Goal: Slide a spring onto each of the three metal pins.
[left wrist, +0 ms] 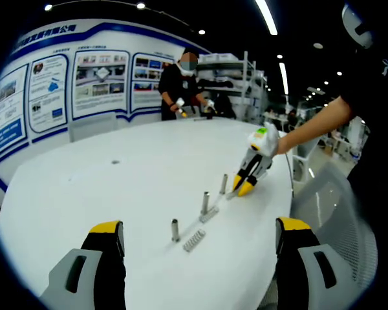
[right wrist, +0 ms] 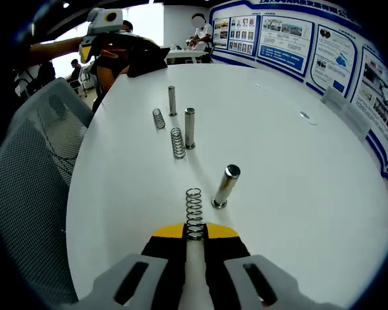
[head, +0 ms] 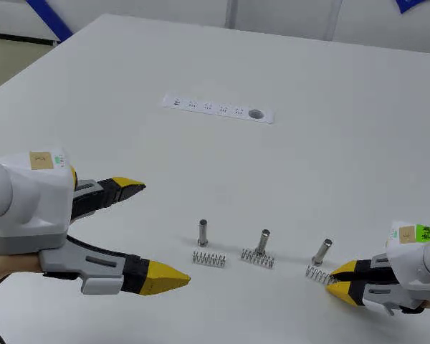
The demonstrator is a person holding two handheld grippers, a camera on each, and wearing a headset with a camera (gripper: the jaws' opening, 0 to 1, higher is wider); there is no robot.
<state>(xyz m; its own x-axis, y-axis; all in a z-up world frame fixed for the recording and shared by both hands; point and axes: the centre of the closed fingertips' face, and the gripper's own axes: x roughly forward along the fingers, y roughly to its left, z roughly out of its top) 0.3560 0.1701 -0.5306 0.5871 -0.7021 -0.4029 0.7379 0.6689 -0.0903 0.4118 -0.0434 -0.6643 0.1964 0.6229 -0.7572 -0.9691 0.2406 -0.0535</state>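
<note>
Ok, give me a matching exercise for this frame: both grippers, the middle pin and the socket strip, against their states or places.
1 left gripper
2 right gripper
3 middle pin
4 socket strip

A far across the table
B fingers shut on the rightmost spring
C fingers wide open, nothing held
D standing bare, middle spring lying beside it

Pairs: 1-C, 2-B, 3-D, 4-A
</note>
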